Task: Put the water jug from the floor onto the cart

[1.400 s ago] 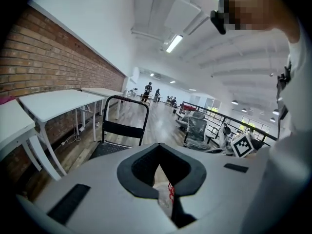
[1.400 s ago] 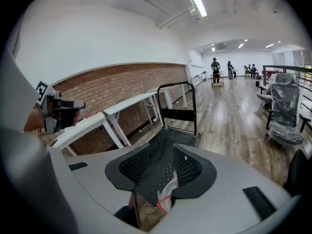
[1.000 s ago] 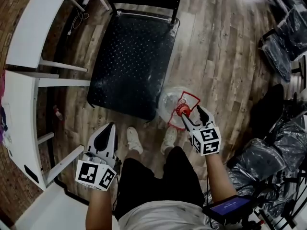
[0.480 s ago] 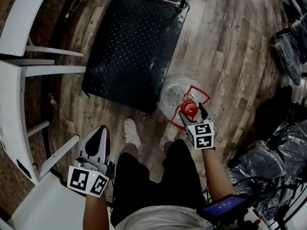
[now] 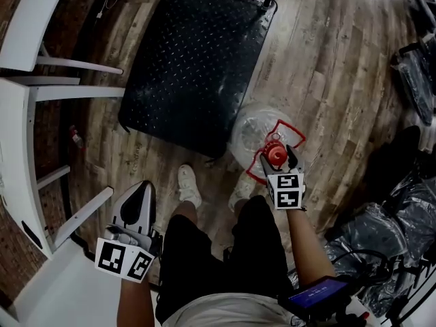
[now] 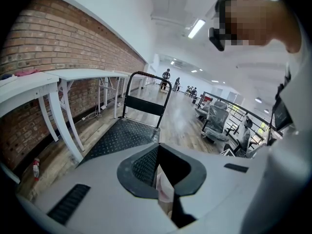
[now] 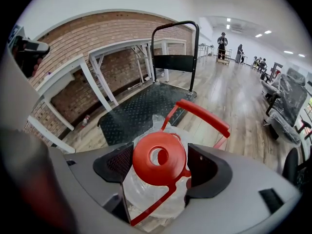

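Note:
A clear water jug (image 5: 251, 129) with a red cap (image 5: 274, 153) and a red carry handle (image 5: 285, 127) stands on the wood floor, just off the near right corner of the black flat cart (image 5: 191, 67). My right gripper (image 5: 276, 157) is down over the jug's top. It is open, its jaws have just been opening, and the cap (image 7: 158, 156) sits between them without being pressed. The handle (image 7: 202, 113) arches beyond the right gripper (image 7: 161, 165). My left gripper (image 5: 141, 188) hangs beside my left leg, shut and empty, and the left gripper (image 6: 163, 177) points toward the cart (image 6: 122, 135).
White tables (image 5: 27, 101) stand along the brick wall at the left. A small bottle (image 5: 75, 139) lies under them. My shoes (image 5: 188, 186) stand just before the cart. Plastic-wrapped chairs (image 5: 381, 230) crowd the right. The cart's push handle (image 7: 173, 26) rises at its far end.
My right gripper has come down onto the jug's top, and its jaws now stand on either side of the red cap. The left gripper has sunk a little beside my leg.

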Demonstrator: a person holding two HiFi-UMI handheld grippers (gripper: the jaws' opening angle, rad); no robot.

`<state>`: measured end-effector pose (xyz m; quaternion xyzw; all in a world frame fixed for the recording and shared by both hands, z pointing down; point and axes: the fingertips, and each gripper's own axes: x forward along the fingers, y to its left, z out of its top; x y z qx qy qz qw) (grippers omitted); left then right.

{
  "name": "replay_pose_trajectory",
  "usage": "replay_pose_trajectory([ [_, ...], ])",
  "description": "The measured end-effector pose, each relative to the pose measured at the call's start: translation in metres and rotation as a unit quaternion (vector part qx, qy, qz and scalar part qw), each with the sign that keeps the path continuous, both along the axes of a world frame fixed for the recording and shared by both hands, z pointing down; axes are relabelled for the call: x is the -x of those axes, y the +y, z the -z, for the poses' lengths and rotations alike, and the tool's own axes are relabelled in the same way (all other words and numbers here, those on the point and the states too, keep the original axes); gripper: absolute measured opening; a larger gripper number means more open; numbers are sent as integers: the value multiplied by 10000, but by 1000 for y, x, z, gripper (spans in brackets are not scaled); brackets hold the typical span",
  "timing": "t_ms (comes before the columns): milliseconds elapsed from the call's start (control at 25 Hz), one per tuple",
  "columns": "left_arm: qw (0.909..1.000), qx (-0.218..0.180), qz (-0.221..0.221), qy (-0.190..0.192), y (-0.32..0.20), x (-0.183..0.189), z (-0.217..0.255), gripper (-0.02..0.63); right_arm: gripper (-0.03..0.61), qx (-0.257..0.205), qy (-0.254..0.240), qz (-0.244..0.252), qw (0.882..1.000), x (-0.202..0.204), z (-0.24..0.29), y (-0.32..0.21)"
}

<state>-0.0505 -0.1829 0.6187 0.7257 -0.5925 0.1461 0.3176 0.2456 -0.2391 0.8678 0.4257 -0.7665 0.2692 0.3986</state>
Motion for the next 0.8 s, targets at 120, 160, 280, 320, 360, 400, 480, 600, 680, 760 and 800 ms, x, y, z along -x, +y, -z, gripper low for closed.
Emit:
replay_pose_trajectory([
  [120,10000,23,10,2,3,1,-1,-2,316,25,31,-76,10000,0,0,1],
  [160,10000,20,15,3,4,2,0,-1,314,31,41,-83,10000,1,1,1],
  [280,10000,1,25,17,6,3,1,0,311,-85,99,-105,9999,-1,1,0],
  [320,10000,-5,24,20,7,3,2,-1,311,-99,122,-137,9998,-3,1,1],
  [360,10000,-12,18,18,8,3,3,-1,311,-68,128,-201,9997,-5,2,3],
  [400,10000,-22,11,14,8,4,4,-1,310,-17,119,-289,9995,-8,4,6],
  [480,10000,-55,9,25,7,4,9,0,310,45,111,-463,9989,-17,12,11],
  [600,9998,-130,36,149,1,5,18,0,310,0,155,-631,9979,-27,33,13],
  [680,9996,-199,27,219,-3,7,27,-1,310,-61,187,-681,9975,-29,55,13],
  [760,9992,-321,-24,242,-10,8,37,0,310,-157,205,-705,9972,-29,80,8],
  [800,9989,-385,-46,244,-14,9,42,0,310,-220,206,-709,9970,-29,93,4],
])
